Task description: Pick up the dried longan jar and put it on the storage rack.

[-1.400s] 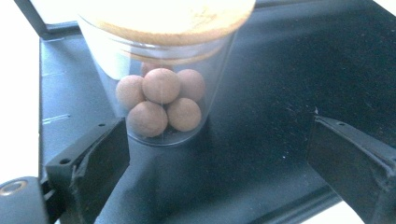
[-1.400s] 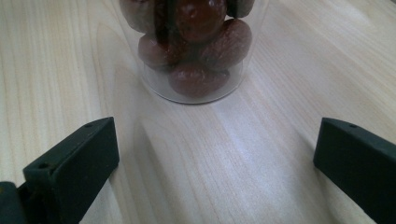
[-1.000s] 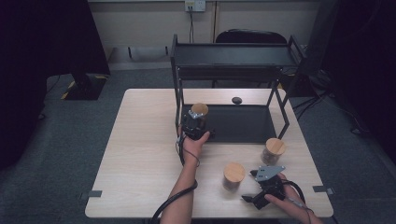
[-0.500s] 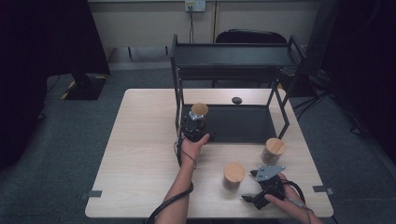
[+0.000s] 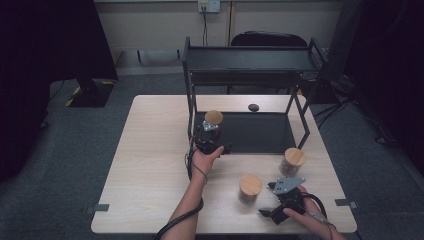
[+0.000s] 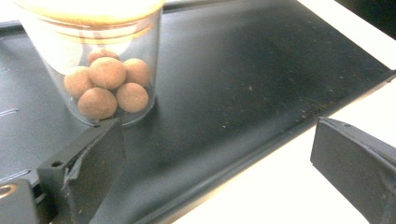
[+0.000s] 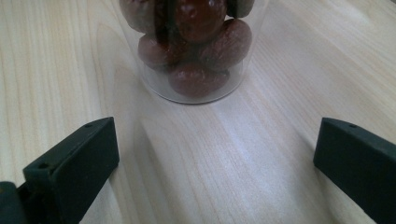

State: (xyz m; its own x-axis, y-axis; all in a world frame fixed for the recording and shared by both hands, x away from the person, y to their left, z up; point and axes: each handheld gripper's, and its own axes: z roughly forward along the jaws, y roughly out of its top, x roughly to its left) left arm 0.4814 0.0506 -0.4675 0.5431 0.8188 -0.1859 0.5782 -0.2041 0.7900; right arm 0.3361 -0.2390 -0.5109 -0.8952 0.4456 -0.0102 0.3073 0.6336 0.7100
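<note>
A clear jar [image 6: 100,65] of tan balls stands on the black tray [image 6: 261,79]; the table [image 7: 56,70] is pale wood.

Your high view looks forward and down from your side of the table [image 5: 150,165], far enough back to take in the whole black shelf rack [image 5: 250,65]. Your left gripper view sits low and close at the rack's bottom tray [image 6: 261,70], facing a glass jar of tan balls [image 6: 100,70], which the high view shares [image 5: 213,119]. Your right gripper view hugs the tabletop well in front of the rack, close to a jar of dark fruit [image 7: 196,51], shared too [image 5: 249,188].
</note>
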